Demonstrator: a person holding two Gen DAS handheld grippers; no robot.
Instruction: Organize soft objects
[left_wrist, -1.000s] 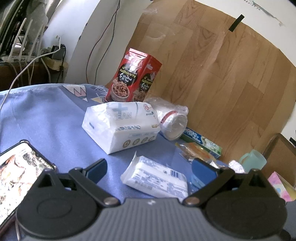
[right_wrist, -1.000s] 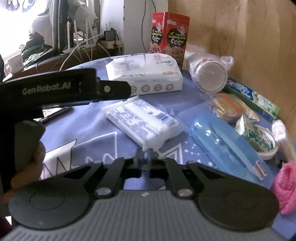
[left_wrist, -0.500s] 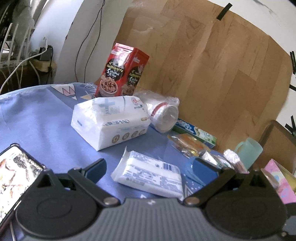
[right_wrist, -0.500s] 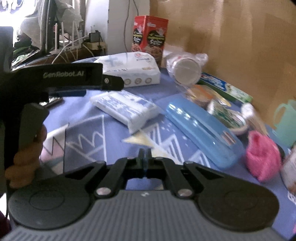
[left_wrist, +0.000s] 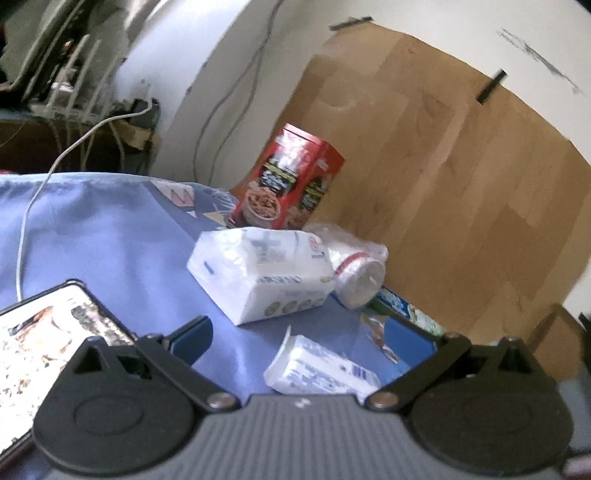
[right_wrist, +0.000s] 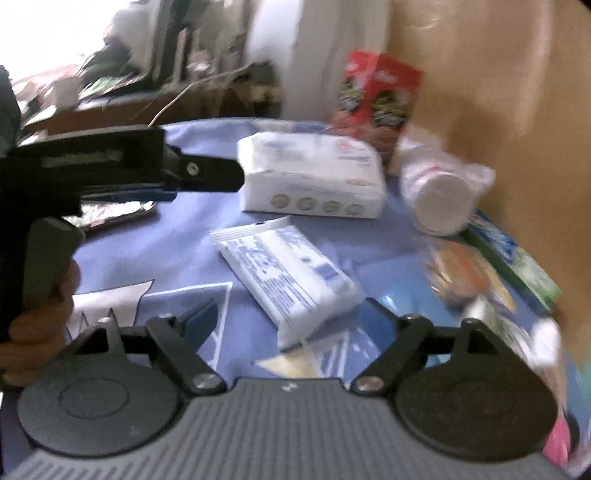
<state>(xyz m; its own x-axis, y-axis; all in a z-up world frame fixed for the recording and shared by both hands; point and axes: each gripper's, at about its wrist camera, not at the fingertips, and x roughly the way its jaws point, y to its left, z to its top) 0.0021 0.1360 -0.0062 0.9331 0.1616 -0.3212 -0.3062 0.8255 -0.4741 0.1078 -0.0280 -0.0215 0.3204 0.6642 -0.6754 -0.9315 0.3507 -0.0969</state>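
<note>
A: We open on the blue tablecloth (right_wrist: 177, 254), crowded with goods. Our right gripper (right_wrist: 288, 321) has its jaws opening as we speak, wide apart, nothing pressed between the pads.

B: And look what lies just ahead of it: the small tissue pack (right_wrist: 291, 280), flat on the cloth, at about twelve o'clock from the fingers, slanted toward one o'clock. Its near end sits between the two blue pads without touching them, as far as the blur lets us judge.

A: Our left gripper (left_wrist: 303, 339) is spread as well and holds nothing. The same small pack (left_wrist: 321, 373) shows low between its fingers from that side.

B: Beyond it, at eleven o'clock in the right view, the big tissue pack (right_wrist: 310, 181) rests on the cloth, with the red box (right_wrist: 376, 99) standing behind it and the wrapped cups (right_wrist: 443, 199) lying at one o'clock. The phone (left_wrist: 40, 343) sits at nine o'clock of the left gripper.

A: So which step are we in? We read it as the approach for a pick: jaws made ready, soft pack lined up.

B: Agreed. Next we need to ease forward and down until the pads straddle the pack across its narrow side, then close gently. It is soft and wrapped in slick film, so we expect it to squash and perhaps slip.

A: We cannot tell where it should go; no bin shows.
</note>
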